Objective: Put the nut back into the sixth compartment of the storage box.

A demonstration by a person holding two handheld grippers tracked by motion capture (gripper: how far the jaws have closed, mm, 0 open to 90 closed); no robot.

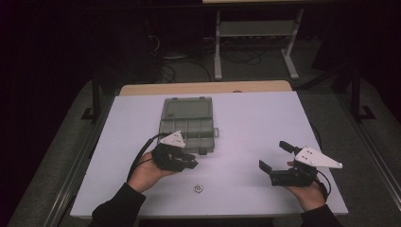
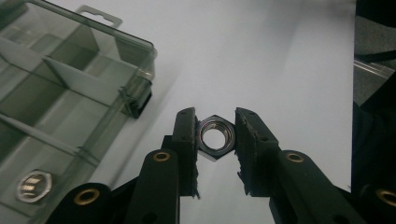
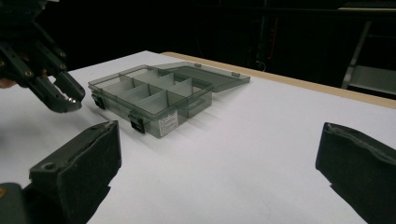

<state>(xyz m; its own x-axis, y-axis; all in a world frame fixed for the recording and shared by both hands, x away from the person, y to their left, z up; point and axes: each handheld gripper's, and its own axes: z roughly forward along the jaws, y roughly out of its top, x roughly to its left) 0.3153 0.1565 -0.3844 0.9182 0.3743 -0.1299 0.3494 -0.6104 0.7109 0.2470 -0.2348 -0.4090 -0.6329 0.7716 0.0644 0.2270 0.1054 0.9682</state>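
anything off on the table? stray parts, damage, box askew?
One stray nut lies loose on the table near the front edge, apart from the open organizer box. The left tongs grip another nut. No damage visible.

The right gripper has its jaws spread wide over bare white bench. Ahead, an open grey compartment box sits near the far edge; the left gripper hovers beside its left end.
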